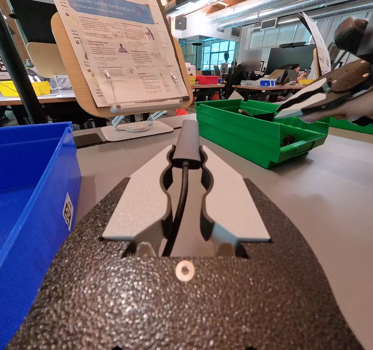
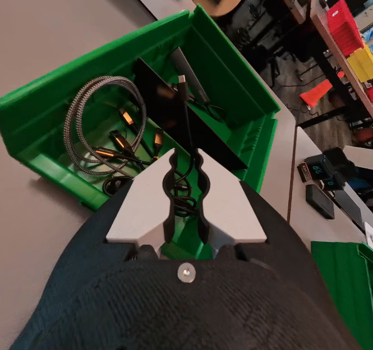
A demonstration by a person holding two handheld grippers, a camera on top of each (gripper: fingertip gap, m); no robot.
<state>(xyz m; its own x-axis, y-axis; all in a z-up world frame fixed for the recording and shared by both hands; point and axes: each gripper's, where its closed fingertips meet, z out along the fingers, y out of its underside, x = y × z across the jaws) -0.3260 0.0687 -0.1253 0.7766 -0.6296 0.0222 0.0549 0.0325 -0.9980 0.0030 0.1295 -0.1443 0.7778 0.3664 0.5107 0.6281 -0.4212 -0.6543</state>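
**Two tools, one hub, one cable over the green bin**

- Left tool (image 1: pixel 186 154): clamping a grey hub (image 1: pixel 186 138) at its cable end, lead trailing back between the fingers, above the desk (image 1: pixel 302 189).
- Blue bin (image 1: pixel 36 179): sitting at 9 o'clock.
- Right tool (image 2: pixel 186 154): pinching a thin black cable (image 2: pixel 186 118), its plug sticking up at 12 o'clock over the green bin (image 2: pixel 101 44), near the black divider (image 2: pixel 161 98).
- Braided cable (image 2: pixel 101 122): lying coiled at 10 o'clock.

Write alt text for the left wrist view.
The left gripper clamps a dark hub above a grey table, its cable trailing back between the fingers. Blue bin left, green bin right, document stand behind.
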